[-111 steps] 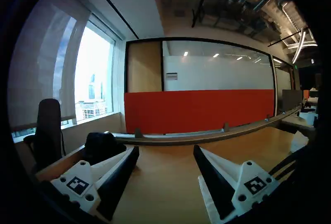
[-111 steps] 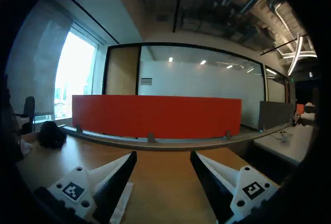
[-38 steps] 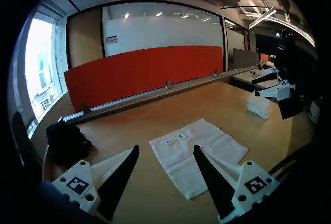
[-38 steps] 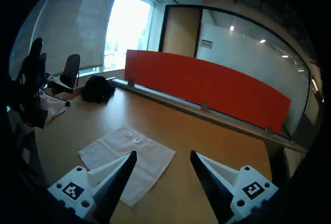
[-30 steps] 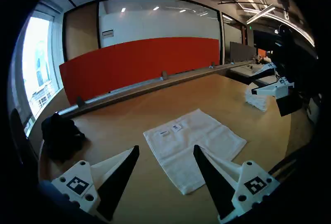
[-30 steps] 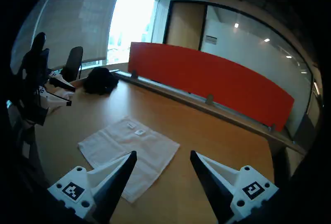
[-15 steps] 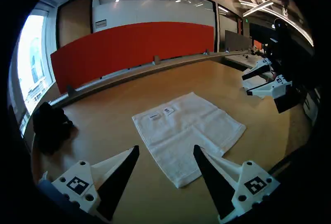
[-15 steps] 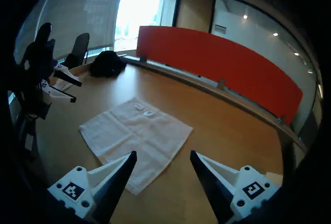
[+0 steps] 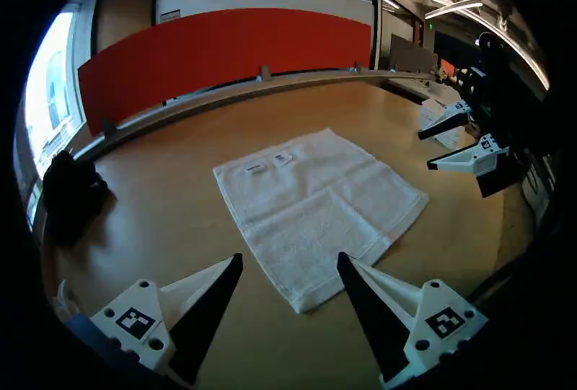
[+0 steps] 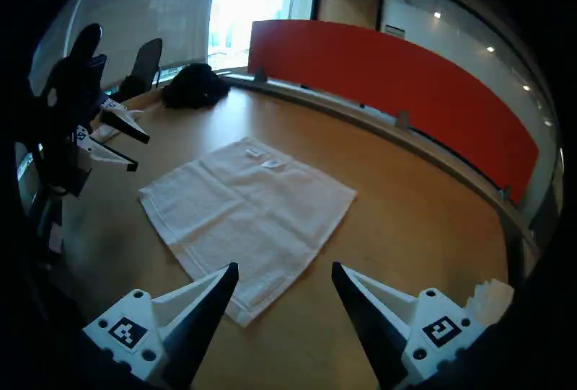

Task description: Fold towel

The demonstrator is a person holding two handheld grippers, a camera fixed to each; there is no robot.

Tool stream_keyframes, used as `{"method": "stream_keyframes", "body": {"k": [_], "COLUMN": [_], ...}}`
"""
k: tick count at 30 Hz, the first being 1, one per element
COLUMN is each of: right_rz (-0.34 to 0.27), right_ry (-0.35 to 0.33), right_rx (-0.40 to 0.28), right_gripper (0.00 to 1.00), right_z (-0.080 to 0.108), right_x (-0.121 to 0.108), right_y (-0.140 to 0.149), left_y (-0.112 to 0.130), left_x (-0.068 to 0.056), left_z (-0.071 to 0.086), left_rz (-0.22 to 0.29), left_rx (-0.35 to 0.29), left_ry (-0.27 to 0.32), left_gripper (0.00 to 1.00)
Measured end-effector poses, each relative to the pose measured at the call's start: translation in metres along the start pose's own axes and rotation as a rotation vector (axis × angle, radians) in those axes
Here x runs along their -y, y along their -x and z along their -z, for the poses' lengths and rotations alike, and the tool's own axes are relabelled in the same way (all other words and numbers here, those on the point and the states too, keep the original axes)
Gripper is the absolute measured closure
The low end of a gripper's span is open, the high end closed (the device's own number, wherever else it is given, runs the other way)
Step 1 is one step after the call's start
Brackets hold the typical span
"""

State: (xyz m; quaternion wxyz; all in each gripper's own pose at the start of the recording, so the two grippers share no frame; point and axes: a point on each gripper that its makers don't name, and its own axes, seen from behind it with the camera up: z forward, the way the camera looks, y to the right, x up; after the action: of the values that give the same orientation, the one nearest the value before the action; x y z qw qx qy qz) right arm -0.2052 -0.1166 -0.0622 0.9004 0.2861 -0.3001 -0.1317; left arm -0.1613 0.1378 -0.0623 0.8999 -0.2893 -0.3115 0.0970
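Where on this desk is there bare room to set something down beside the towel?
Bare wood runs between the towel and the red divider, and between the towel and the black bag. In the right gripper view, the desk on the towel's side away from the bag is also free. Crowded: the bag's corner and the white stack.

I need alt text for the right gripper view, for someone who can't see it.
A white towel lies flat and unfolded on a wooden table, just ahead of the open right tool. The left tool, also open, hovers at the picture's left edge.
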Motion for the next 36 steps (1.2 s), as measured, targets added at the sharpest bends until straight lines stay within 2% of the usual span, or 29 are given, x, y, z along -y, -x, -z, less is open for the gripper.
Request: {"method": "stream_keyframes", "body": {"k": [12,26,36], "right_rz": [0.007,0.025,0.017], "right_ry": [-0.042,-0.081,-0.102], "right_rx": [0.069,0.129,0.15], "right_gripper": [0.0,0.0,0.06], "right_z": [-0.013,-0.015,-0.014], "right_x": [0.015,0.026,0.029], "right_y": [0.034,0.063,0.07], "left_y": [0.031,0.059,0.068], "left_x": [-0.006,-0.013,-0.016], "left_z": [-0.016,-0.025,-0.029], "left_rz": [0.032,0.048,0.037], "left_rx": [0.086,0.176,0.204], "left_ry": [0.027,0.058,0.063], "left_gripper": [0.03,0.03,0.03]}}
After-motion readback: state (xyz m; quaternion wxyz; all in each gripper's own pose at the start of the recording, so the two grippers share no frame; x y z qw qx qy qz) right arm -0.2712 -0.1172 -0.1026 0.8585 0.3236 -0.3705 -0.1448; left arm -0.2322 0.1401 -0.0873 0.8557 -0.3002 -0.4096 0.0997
